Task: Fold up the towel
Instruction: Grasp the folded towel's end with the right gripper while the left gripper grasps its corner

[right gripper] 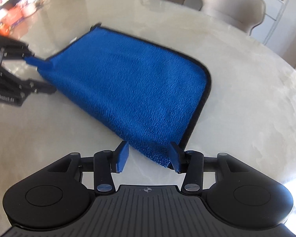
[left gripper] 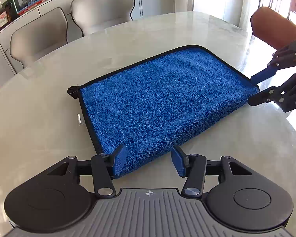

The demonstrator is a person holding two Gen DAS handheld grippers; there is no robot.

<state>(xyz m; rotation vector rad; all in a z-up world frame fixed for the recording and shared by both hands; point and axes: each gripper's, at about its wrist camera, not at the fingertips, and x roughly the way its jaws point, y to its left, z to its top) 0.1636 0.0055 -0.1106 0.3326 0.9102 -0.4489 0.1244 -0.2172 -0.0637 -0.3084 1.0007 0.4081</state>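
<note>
left gripper (left gripper: 149, 163): jaws apart | right gripper (right gripper: 148, 158): jaws apart, tilted down

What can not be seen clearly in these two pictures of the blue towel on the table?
- Towel layers: the top surface hides how many folds lie underneath, both views.
- White tag, left wrist view: too small to read.
- Left tool, right wrist view: blurred and cut off by the picture edge.
- Right tool, left wrist view: cut off by the right edge.
- Shelf items, left wrist view: too small to identify.
</note>
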